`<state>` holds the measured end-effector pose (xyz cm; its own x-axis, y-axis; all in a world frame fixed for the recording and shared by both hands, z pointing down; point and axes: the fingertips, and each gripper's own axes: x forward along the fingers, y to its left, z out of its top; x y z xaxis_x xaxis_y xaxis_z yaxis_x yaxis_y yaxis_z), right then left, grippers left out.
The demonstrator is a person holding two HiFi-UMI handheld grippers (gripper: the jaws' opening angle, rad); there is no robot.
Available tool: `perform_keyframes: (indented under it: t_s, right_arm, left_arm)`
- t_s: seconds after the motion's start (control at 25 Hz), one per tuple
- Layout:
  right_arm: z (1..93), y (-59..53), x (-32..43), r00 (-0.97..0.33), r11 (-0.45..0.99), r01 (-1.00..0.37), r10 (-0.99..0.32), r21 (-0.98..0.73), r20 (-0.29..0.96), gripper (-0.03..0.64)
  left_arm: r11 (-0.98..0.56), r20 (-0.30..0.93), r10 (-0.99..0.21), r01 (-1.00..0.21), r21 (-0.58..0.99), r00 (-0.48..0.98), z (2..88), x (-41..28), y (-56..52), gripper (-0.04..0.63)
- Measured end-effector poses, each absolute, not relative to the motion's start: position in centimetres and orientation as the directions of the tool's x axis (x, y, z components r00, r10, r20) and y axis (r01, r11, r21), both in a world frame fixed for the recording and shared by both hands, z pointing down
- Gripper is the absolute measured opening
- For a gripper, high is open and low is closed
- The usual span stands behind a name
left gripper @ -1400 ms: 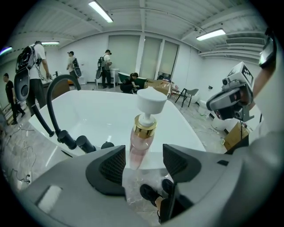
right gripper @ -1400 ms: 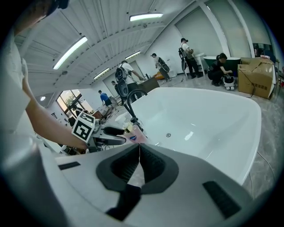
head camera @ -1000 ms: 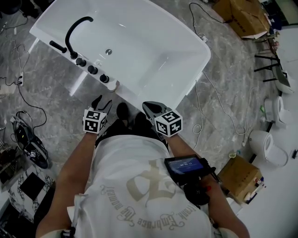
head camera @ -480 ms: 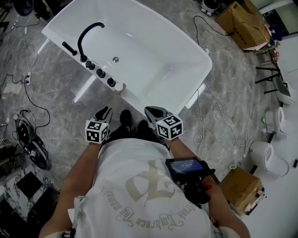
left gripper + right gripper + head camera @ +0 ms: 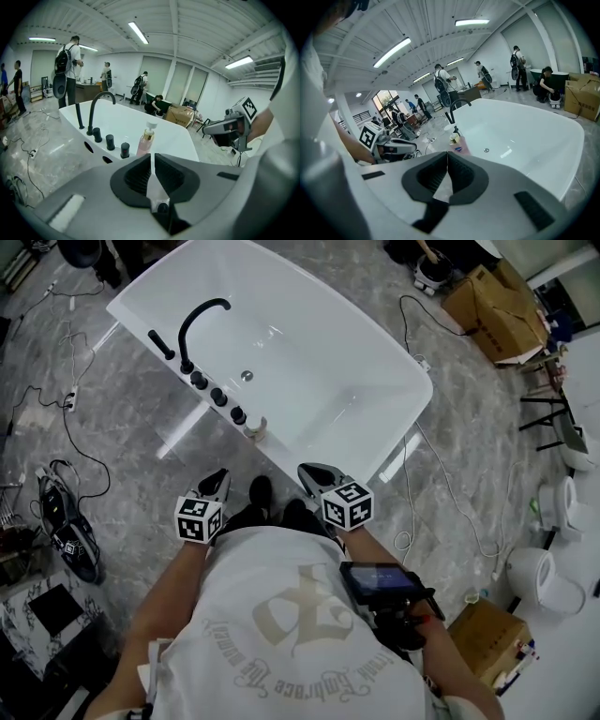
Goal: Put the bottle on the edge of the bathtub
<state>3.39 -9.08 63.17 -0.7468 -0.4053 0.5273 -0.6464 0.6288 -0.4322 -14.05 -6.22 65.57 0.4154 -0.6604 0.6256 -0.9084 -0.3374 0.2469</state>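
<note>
A pink pump bottle stands upright on the near rim of the white bathtub, just beside the last black knob. My left gripper hangs a short way back from the bottle, off the tub; its jaws have just been closing and are shut with nothing between them. In the left gripper view the bottle rises beyond the shut left gripper. My right gripper is shut and empty near the tub's rim. The right gripper view shows the bottle past the shut right gripper.
A black faucet and several knobs line the tub's left rim. Cables trail over the marble floor. Cardboard boxes lie at the far right, toilets at the right. People stand in the background.
The left gripper's jaws, open near the bottle a second ago, have closed, and the gripper has drawn back from the rim and risen. The bottle stays standing on the edge.
</note>
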Motion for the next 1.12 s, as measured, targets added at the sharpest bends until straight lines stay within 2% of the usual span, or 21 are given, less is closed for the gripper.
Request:
perform_keyframes:
  t_s: [0.44,0.72,1.12]
  right_arm:
    - [59.3,-10.1,3.6,-0.770,0.671,-0.628,-0.462,-0.395,0.439,0.006]
    - [56.2,-11.3,3.8,-0.804,0.722,-0.588,-0.476,-0.364,0.356,0.006]
    - [55.1,-10.2,4.8,-0.817,0.738,-0.573,-0.483,-0.356,0.315,0.006]
  left_arm:
    - [-0.323,0.556,-0.714,-0.905,0.277,0.425,61.7,-13.5,-5.9,0.028]
    - [-0.352,0.507,-0.735,-0.893,0.282,0.450,59.3,-12.8,-7.0,0.028]
    - [-0.441,0.457,-0.721,-0.853,0.278,0.521,56.7,-9.6,-8.2,0.028]
